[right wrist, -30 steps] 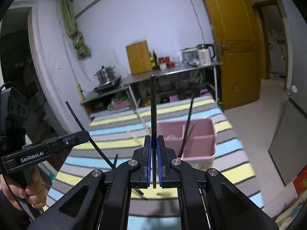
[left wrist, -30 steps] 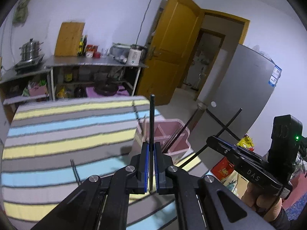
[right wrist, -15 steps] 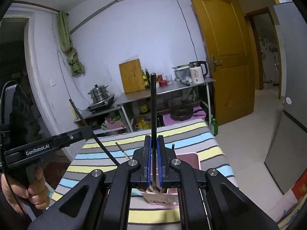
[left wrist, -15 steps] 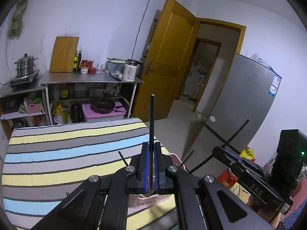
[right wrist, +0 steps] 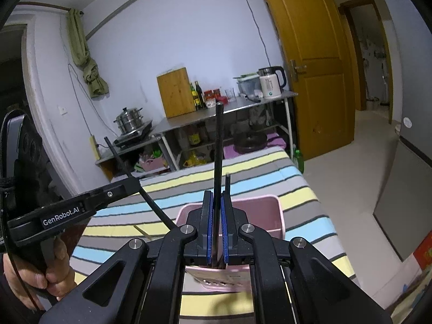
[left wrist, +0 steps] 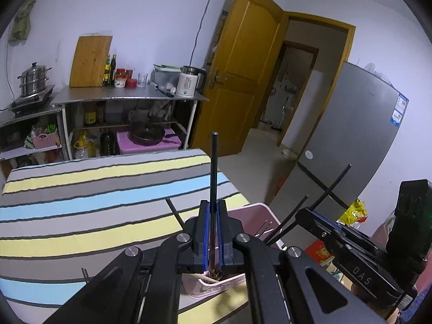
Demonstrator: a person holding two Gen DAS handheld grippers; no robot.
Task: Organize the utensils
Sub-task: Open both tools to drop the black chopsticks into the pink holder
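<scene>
Holding one black chopstick [left wrist: 214,178] upright, the left gripper [left wrist: 212,232] is clamped shut on it above the pink utensil basket [left wrist: 259,210]. Right gripper [right wrist: 215,232] likewise pinches its chopstick [right wrist: 218,145], prob. for dropping both tips-down into the basket.

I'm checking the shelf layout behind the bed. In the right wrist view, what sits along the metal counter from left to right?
Steamer pot → wooden cutting board → dark bottles → red jars → clear glass → white kettle.
</scene>
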